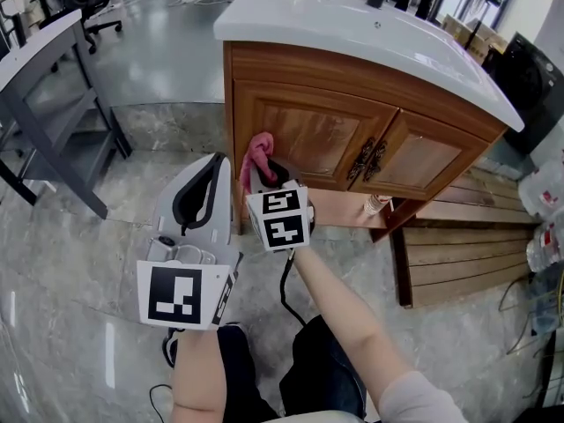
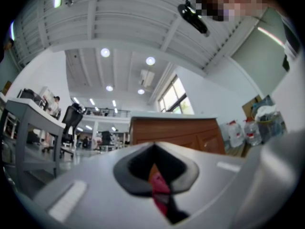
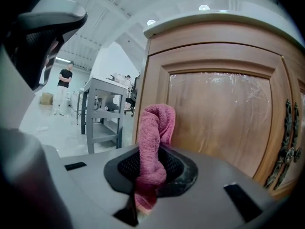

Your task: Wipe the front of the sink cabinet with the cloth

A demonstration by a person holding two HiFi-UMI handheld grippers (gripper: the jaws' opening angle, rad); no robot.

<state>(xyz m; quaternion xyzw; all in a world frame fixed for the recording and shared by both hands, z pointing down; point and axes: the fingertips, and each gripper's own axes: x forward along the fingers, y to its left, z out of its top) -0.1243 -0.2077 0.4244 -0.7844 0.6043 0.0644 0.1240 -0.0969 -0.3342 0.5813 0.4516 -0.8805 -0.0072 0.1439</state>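
Note:
The wooden sink cabinet (image 1: 308, 135) under a white countertop (image 1: 352, 25) stands ahead, with two doors and dark metal handles (image 1: 370, 159). My right gripper (image 1: 264, 173) is shut on a pink cloth (image 1: 260, 152), held at the lower left of the left door. In the right gripper view the cloth (image 3: 155, 142) sticks up from the shut gripper (image 3: 150, 168) and its top folds against the door panel (image 3: 224, 113). My left gripper (image 1: 211, 170) hovers just left of the right one, away from the cabinet. In its own view the left gripper (image 2: 155, 175) is shut, and a pink sliver shows in its slot.
A grey desk frame (image 1: 53, 86) stands to the left. Wooden planks (image 1: 458, 245) lie on the floor right of the cabinet, with water bottles (image 1: 542, 236) beyond. A small pale object (image 1: 377, 204) sits at the cabinet's base. A black cable (image 1: 286, 298) trails beneath my right arm.

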